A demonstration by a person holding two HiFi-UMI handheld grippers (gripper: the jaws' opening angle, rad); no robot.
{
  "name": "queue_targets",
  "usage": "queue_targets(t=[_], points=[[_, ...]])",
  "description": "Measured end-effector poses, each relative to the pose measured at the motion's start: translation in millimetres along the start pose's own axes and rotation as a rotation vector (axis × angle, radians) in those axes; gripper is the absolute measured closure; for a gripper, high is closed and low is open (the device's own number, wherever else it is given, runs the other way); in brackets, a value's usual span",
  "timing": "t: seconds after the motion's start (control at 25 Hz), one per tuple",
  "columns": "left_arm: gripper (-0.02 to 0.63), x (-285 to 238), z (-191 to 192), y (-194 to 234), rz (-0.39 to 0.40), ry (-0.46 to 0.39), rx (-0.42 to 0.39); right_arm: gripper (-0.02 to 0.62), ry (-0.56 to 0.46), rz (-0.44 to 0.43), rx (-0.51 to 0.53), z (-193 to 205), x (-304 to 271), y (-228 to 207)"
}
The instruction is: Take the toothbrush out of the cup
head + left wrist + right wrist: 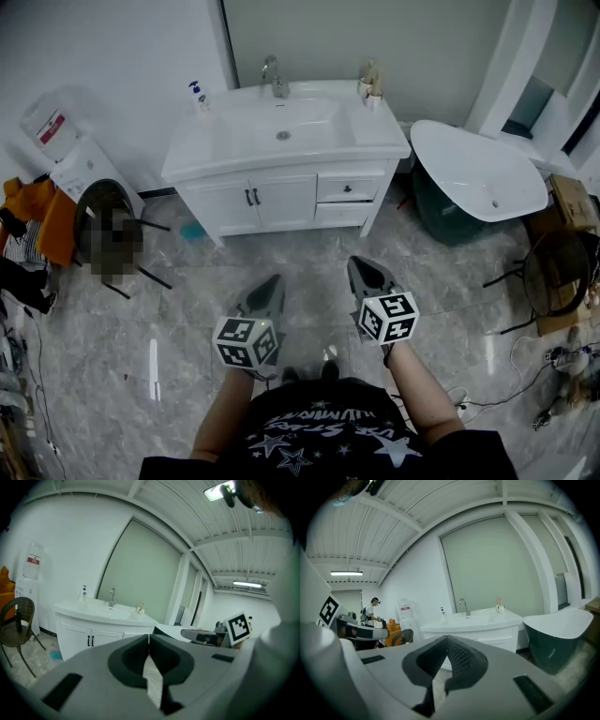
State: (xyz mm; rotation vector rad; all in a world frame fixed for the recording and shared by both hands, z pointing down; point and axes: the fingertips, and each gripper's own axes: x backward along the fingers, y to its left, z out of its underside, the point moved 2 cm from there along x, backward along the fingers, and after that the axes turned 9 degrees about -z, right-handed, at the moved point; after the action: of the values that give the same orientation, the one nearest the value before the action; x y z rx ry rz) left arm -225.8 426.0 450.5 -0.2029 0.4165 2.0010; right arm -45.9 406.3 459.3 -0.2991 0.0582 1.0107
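Observation:
The cup (371, 90) with the toothbrush stands at the back right corner of the white vanity top (375, 141), beside the basin. It shows small in the left gripper view (139, 607) and the right gripper view (500, 605). Both grippers hang over the floor well short of the vanity, pointing toward it. My left gripper (270, 284) has its jaws shut together (149, 640) with nothing between them. My right gripper (361, 268) is shut and empty as well (447, 641).
A faucet (274, 80) and a soap bottle (198, 96) stand on the vanity. A white bathtub (478, 173) sits to its right, a wicker chair (105, 220) and a water dispenser (56, 131) to its left. Another chair (558, 267) and cables lie at the right.

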Motion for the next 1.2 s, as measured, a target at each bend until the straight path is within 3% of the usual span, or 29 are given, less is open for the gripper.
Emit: queue_targets(t=[0.4, 0.76, 1.2], points=[[0.586, -17, 8, -25, -0.013, 0.010, 0.010, 0.581, -0.001, 0.024, -0.021, 3, 19, -52], [0.586, -34, 1, -30, -0.015, -0.002, -0.001, 0.581, 0.031, 0.013, -0.042, 14, 10, -72], [0.586, -99, -14, 5, 0.002, 0.007, 0.025, 0.581, 0.064, 0.052, -0.048, 9, -42, -108]])
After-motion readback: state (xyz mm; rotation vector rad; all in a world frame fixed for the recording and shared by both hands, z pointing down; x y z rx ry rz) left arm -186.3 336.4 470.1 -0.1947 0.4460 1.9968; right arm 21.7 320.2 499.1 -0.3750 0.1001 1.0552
